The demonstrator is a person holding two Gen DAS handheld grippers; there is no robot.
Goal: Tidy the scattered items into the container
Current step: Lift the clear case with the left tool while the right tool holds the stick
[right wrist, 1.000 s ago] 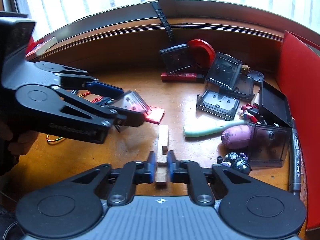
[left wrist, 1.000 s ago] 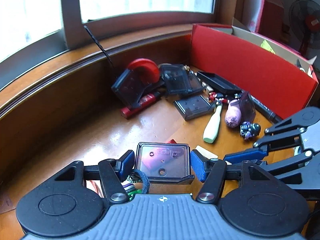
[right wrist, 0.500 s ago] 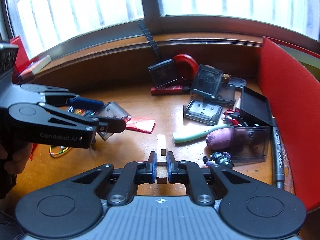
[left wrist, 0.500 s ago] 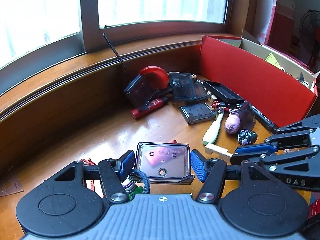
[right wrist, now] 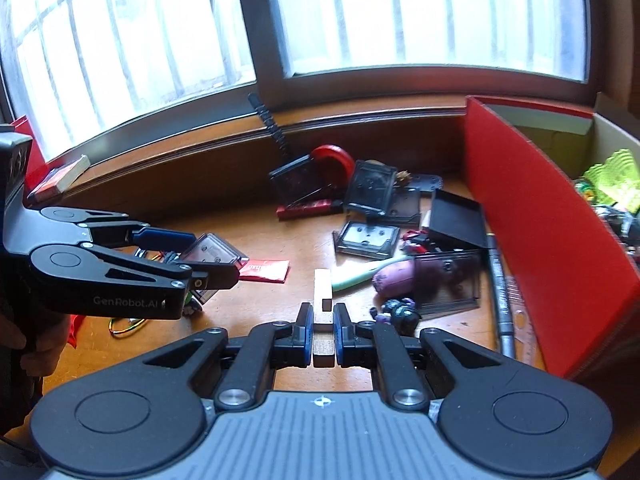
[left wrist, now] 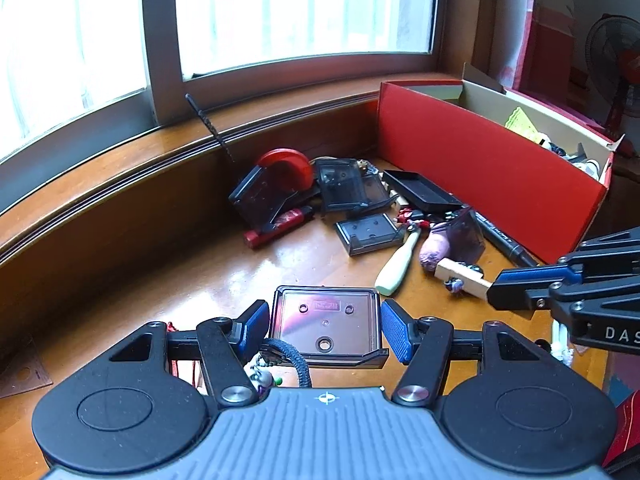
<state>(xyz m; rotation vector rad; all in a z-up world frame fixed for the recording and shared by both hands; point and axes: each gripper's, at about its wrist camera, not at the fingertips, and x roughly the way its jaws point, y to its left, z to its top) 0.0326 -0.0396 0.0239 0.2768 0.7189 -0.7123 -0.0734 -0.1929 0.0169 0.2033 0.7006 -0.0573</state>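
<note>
My left gripper (left wrist: 324, 329) is shut on a dark see-through plastic case (left wrist: 324, 314) and holds it flat above the wooden table. In the right wrist view that left gripper (right wrist: 210, 258) hangs at the left with the case (right wrist: 214, 252) in its tips. My right gripper (right wrist: 323, 322) is shut on a pale wooden block (right wrist: 323, 292) that sticks out forward. From the left wrist view the block (left wrist: 460, 276) shows at the right in the right gripper (left wrist: 494, 292). The red cardboard box (left wrist: 480, 176) stands open at the right (right wrist: 540, 208), with items inside.
A pile lies by the box: several dark plastic cases (left wrist: 370, 234), a red tape dispenser (left wrist: 284, 168), a mint-handled tool (left wrist: 396, 268), a purple lump (right wrist: 394, 278), a small figure (right wrist: 398, 312), a marker (right wrist: 500, 280). A red packet (right wrist: 266, 270) and rubber bands (right wrist: 126, 326) lie at the left. A raised wooden sill borders the far side.
Both grippers have risen with their loads, so more of the window shows. The right gripper has lifted the wooden block off the table and carried it toward the pile and the red box.
</note>
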